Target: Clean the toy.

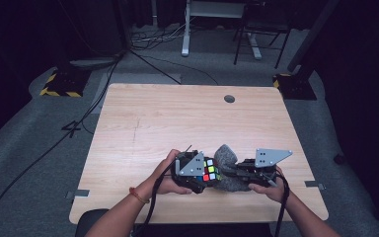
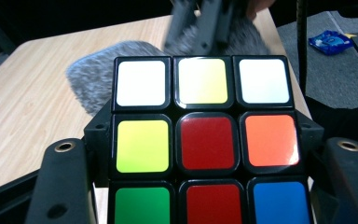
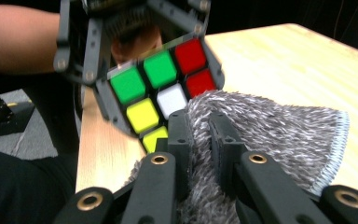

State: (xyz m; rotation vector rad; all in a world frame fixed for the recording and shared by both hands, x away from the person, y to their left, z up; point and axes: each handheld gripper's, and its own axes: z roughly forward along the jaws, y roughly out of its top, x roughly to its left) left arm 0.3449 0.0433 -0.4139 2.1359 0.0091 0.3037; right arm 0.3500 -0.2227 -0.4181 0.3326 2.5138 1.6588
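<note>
- Near the table's (image 1: pixel 143 118) front edge: left gripper (image 1: pixel 193 172) clamps glossy square-tiled cube (image 1: pixel 210 169).
- Right of cube: right gripper (image 3: pixel 199 135) pinches fuzzy grey cloth (image 3: pixel 279 135), touching cube.

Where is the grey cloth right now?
In the high view the grey cloth lies near the table's front edge, pinched by the right tongs and touching the cube.

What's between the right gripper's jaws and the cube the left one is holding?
The grey fuzzy cloth: the right gripper pinches it against the Rubik's cube held by the left gripper, as the right gripper view shows.
</note>
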